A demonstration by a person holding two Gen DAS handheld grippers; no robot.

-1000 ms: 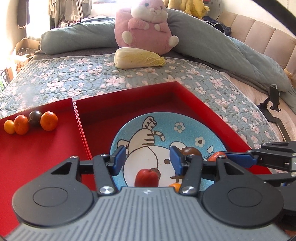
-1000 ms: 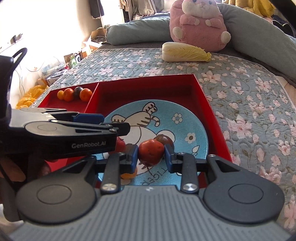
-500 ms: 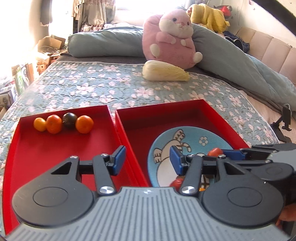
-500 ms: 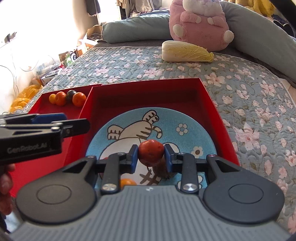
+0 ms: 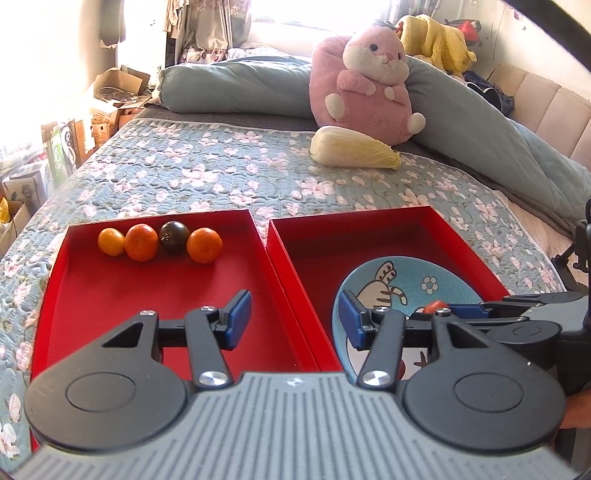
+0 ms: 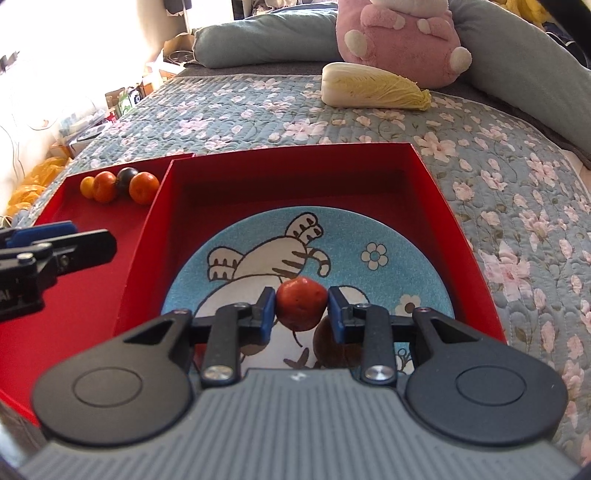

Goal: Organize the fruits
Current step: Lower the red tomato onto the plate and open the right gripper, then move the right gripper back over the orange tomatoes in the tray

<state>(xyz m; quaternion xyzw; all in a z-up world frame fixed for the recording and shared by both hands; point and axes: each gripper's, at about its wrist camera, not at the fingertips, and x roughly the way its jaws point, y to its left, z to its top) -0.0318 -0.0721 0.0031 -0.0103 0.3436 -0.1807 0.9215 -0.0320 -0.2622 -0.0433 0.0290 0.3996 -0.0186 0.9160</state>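
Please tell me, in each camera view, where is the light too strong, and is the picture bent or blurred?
Left wrist view: the window and the upper left corner are washed out; fisheye bends the bed's edges; the row of small fruits is sharp. Right wrist view: the upper left is blown out white; the red fruit in the right hand-held gripper is sharp.

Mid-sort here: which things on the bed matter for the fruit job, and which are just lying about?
Job:
red fruit, clamped in the right hand-held gripper
row of four fruits
left red tray
right red tray
blue plate

Lying about:
cabbage
pink plush
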